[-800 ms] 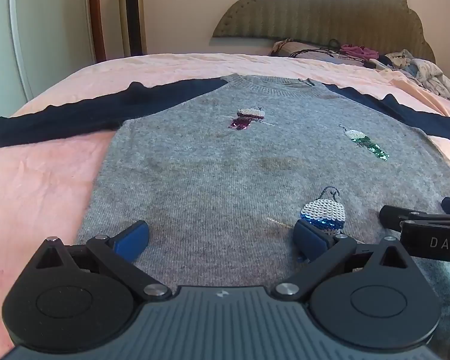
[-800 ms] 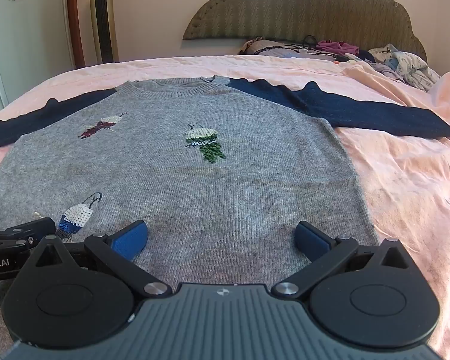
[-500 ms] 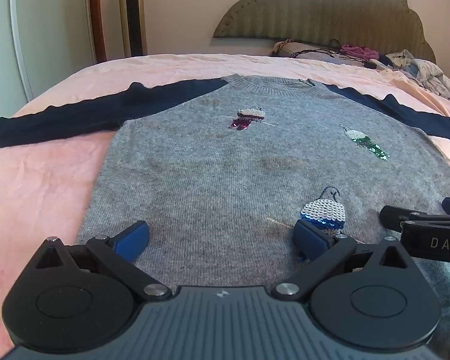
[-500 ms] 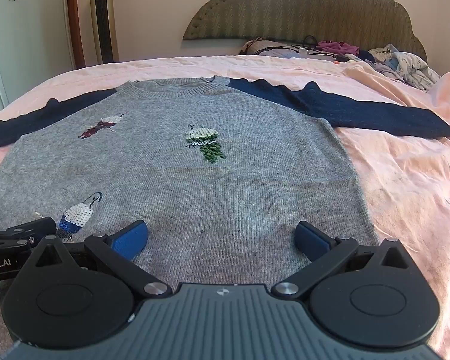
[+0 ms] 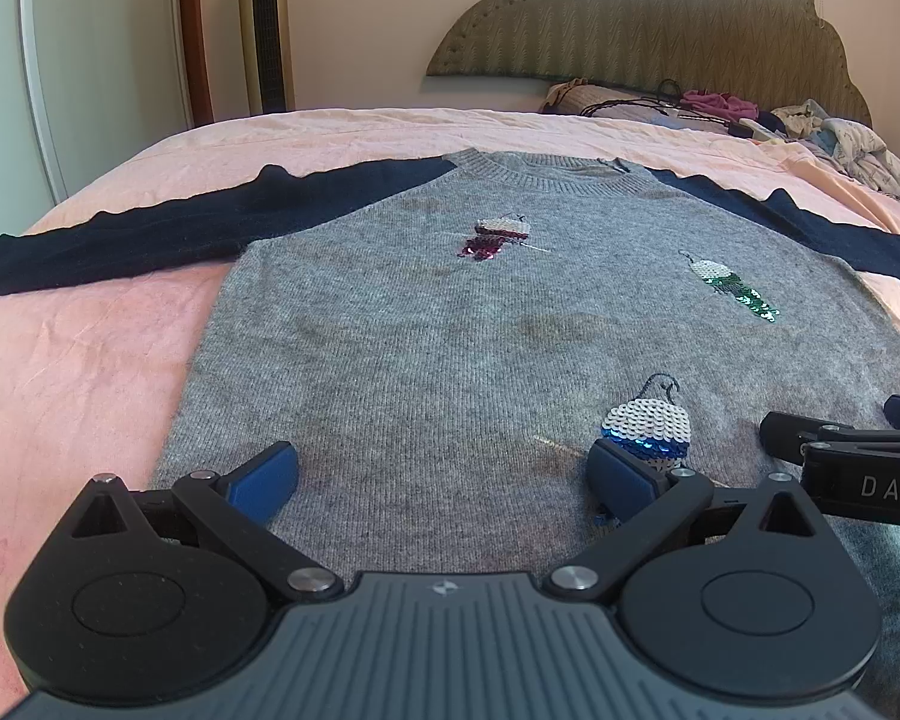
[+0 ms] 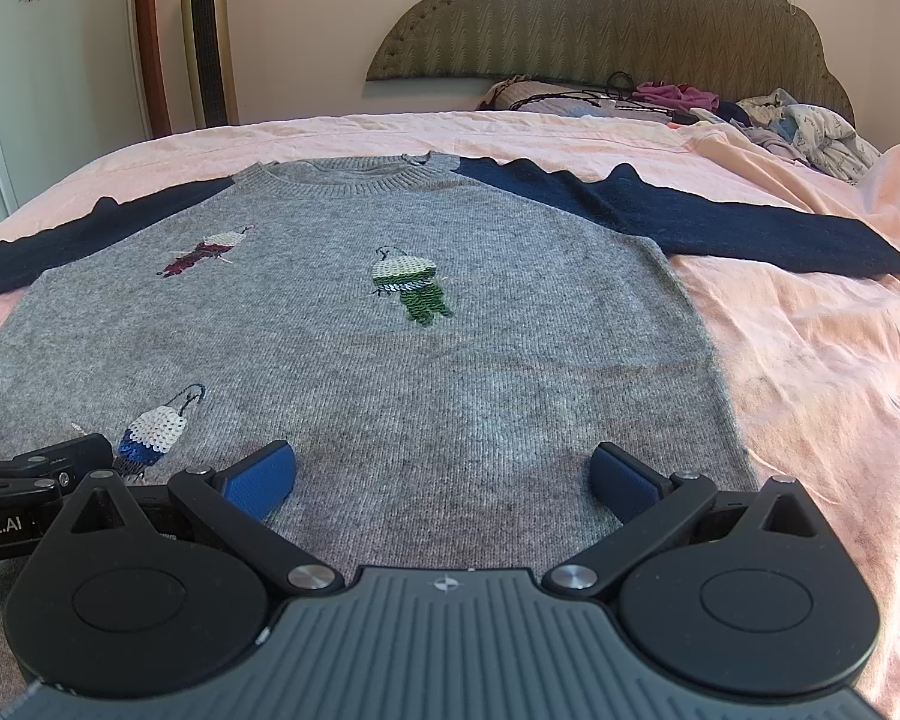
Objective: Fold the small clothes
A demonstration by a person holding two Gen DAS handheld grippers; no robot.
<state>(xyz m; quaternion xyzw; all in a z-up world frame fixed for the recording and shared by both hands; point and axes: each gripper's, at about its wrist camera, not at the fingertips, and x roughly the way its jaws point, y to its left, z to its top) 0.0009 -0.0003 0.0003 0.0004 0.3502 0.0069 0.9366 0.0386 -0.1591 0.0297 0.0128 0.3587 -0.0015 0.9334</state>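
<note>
Sweater spread flat, folding not begun.
The grey sweater [image 5: 450, 360] lies unfolded on the bed [image 5: 78, 372]; left gripper [image 5: 444, 474] and right gripper [image 6: 444, 474] hover with fingers spread, holding nothing.

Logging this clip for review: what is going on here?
A person holds two tools over a grey sweater with navy sleeves, spread flat and face up on a pink bed sheet. The left tool and right tool both sit open near the hem, side by side, gripping nothing. No fold has been made yet. Loose clothes lie piled by the headboard.
</note>
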